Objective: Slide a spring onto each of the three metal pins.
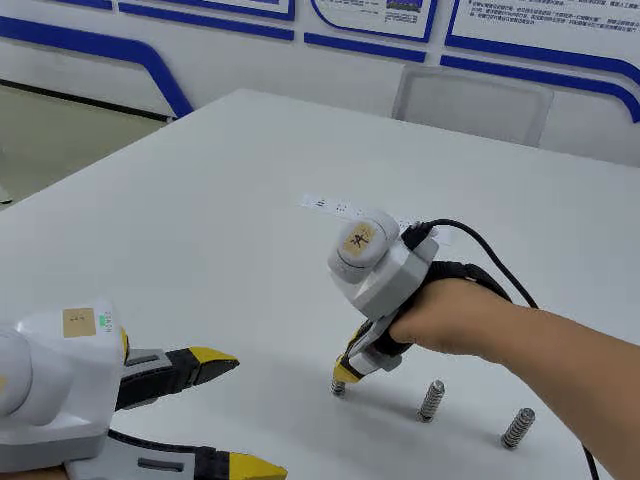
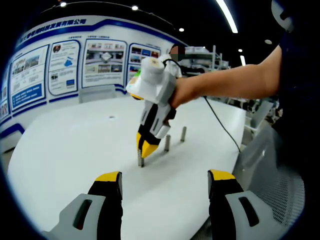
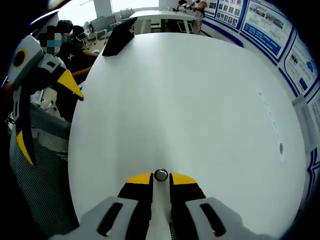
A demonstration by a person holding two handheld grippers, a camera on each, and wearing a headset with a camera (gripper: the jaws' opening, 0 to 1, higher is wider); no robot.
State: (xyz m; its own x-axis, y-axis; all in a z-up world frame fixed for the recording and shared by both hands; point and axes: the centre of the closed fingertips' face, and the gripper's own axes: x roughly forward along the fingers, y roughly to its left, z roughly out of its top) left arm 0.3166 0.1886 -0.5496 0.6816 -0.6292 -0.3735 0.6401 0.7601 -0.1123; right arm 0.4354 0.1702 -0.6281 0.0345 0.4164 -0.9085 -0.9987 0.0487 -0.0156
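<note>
White bench [image 1: 230,220] carrying a row of three upright metal pins, as seen in the head view. The right tongs [image 1: 345,372], gripped by a hand [image 1: 450,315], point tips-down over the leftmost pin. Their yellow-tipped jaws pinch the grey coiled metal spring [image 1: 338,386] there, and its round top sits between them in the right gripper view. The middle spring [image 1: 431,400] and the end spring [image 1: 518,428] stand on their pins, untouched. The left tongs [image 1: 245,415] hover near the bench edge, jaws spread wide, well apart from the row.
</note>
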